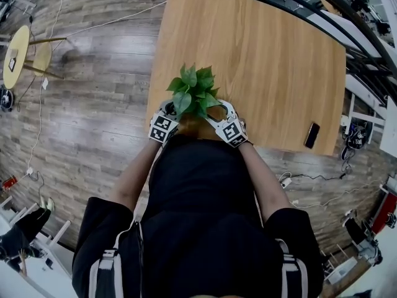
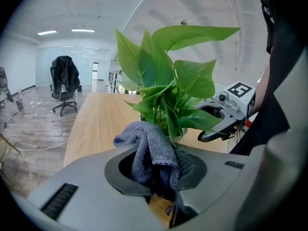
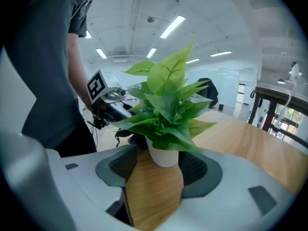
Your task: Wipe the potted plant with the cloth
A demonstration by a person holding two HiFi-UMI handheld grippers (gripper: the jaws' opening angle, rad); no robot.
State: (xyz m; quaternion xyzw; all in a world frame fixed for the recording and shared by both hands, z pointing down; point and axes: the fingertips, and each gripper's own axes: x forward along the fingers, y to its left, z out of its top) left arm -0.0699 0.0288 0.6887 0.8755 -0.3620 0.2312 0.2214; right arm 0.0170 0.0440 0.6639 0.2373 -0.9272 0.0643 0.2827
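— What is nearest?
— The left gripper (image 2: 159, 173), jaws pinching a grey cloth (image 2: 150, 150). The cloth bunches up just this side of the potted plant (image 1: 193, 90) and reaches its lower leaves.
— And the other one?
— The right gripper (image 3: 159, 177) is at the plant's other side, jaws spread. The white pot (image 3: 164, 155) stands in the gap between them. I cannot tell whether either jaw touches it.
— Where is the plant itself?
— Close to the near edge of the table (image 1: 260, 61), right before the person, with a gripper on each side.
— Room beyond it?
— Bare wood runs from the plant to the far edge. A dark phone (image 1: 312, 135) lies well to the plant's right, by the near edge. Left of the plant the table ends soon and the floor (image 1: 93, 104) begins.
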